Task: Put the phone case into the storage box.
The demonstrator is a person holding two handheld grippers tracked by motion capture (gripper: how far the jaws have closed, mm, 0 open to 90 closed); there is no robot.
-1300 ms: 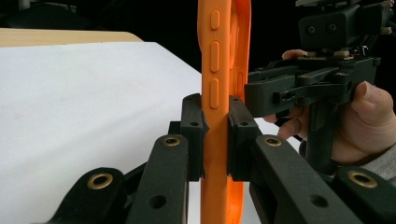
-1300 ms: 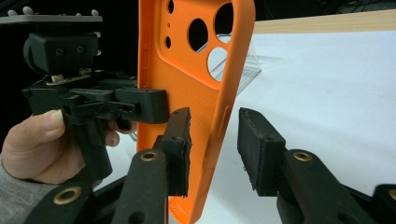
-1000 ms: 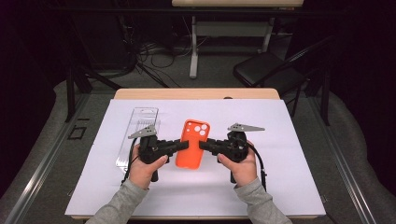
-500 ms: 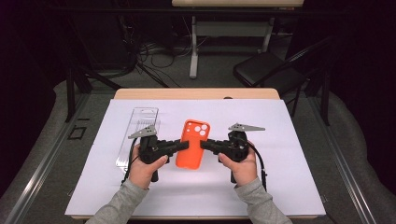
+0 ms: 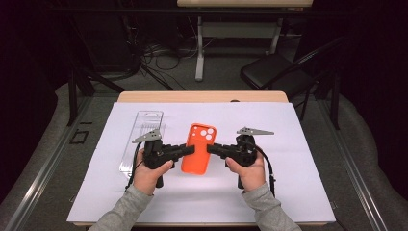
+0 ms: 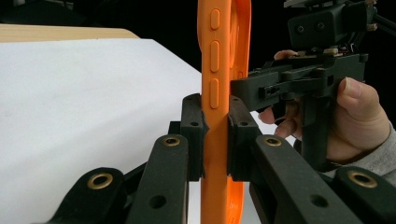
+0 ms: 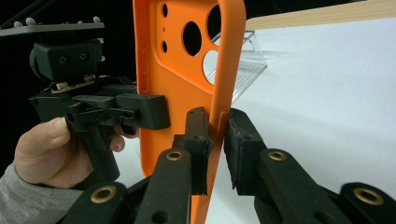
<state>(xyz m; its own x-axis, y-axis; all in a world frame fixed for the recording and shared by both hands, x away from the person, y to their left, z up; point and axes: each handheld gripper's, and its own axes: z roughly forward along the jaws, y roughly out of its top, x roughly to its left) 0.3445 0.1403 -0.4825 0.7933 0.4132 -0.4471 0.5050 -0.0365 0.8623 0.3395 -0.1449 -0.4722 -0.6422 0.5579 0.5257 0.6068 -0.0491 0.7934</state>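
Jaws of the left gripper [image 6: 215, 135] are clenched on the long edge of the orange phone case [image 5: 198, 148], both pads pressed flat against the rim just below the row of side buttons. Jaws of the right gripper [image 7: 217, 135] have just been closing with the opposite edge of the case between them; one pad touches the rim, the other stands just off it with a thin gap visible, so no firm pinch on that side.

Case is held between the two grippers above the middle of the white sheet [image 5: 288, 144], camera cut-outs toward the far end. In the high view the left gripper [image 5: 188, 150] meets the case from one side and the right gripper [image 5: 210, 149] from the other, each in a hand with a grey sleeve.

Clear plastic tray [image 5: 142, 139] lies flat on the sheet just beyond the left gripper, not touching the case.

Sheet covers most of a wooden table [image 5: 202, 96]; a dark chair [image 5: 274, 74] stands on the floor beyond the far edge
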